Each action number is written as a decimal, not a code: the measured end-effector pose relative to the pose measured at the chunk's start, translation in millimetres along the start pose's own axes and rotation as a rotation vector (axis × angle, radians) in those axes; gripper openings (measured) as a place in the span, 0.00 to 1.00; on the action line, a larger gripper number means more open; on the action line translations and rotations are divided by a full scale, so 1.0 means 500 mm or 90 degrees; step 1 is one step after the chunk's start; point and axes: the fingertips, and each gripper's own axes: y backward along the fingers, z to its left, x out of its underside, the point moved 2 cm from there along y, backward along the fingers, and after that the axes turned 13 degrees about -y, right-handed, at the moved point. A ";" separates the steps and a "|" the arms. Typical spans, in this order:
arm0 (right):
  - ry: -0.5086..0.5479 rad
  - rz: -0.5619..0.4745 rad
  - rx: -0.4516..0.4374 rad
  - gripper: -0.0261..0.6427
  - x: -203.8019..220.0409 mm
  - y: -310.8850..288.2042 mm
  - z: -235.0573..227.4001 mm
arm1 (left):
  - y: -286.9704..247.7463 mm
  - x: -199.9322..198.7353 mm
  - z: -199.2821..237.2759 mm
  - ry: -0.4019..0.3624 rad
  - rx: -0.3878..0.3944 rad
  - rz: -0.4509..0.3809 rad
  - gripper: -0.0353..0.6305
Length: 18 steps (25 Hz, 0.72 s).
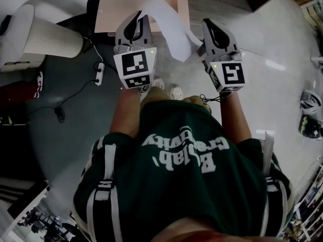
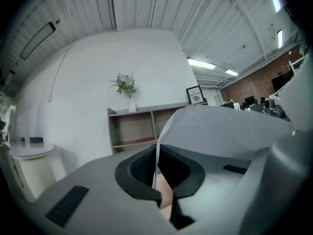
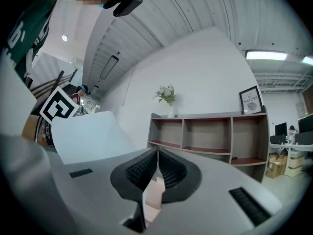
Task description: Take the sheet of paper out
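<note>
Sagging between both tongs, the sheet of paper (image 1: 169,29) hung in the air over a pink board (image 1: 108,14); the left gripper (image 2: 157,148) was clenched on one edge; the right gripper (image 3: 157,153) pinched the other; it looked light, limp and easily torn, so it was best held by its edges.

Just ahead of my left gripper (image 1: 137,19) a pale wooden table top (image 1: 108,11) stands over the grey floor (image 1: 75,145); its visible part is bare. On the floor to the left of that gripper a thin black cable (image 1: 59,116) trails near a white ribbed pedestal table (image 1: 50,37), which has a small dark object (image 2: 35,140) on top. Well ahead of my right gripper (image 1: 214,29), against the white wall, an open wooden shelf (image 3: 210,136) carries a vase of greenery (image 3: 168,99) and a framed picture (image 3: 251,100) on its top board.
</note>
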 end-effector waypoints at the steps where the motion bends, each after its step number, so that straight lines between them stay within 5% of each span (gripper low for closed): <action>1: 0.000 -0.013 0.007 0.09 -0.005 0.003 -0.004 | 0.003 -0.005 -0.002 -0.003 -0.003 -0.010 0.08; 7: 0.003 -0.045 0.037 0.09 -0.015 0.010 -0.023 | 0.010 -0.004 -0.008 -0.020 -0.015 -0.060 0.08; 18: 0.044 -0.053 0.060 0.09 -0.025 0.017 -0.028 | -0.002 -0.015 -0.017 -0.030 -0.003 -0.064 0.08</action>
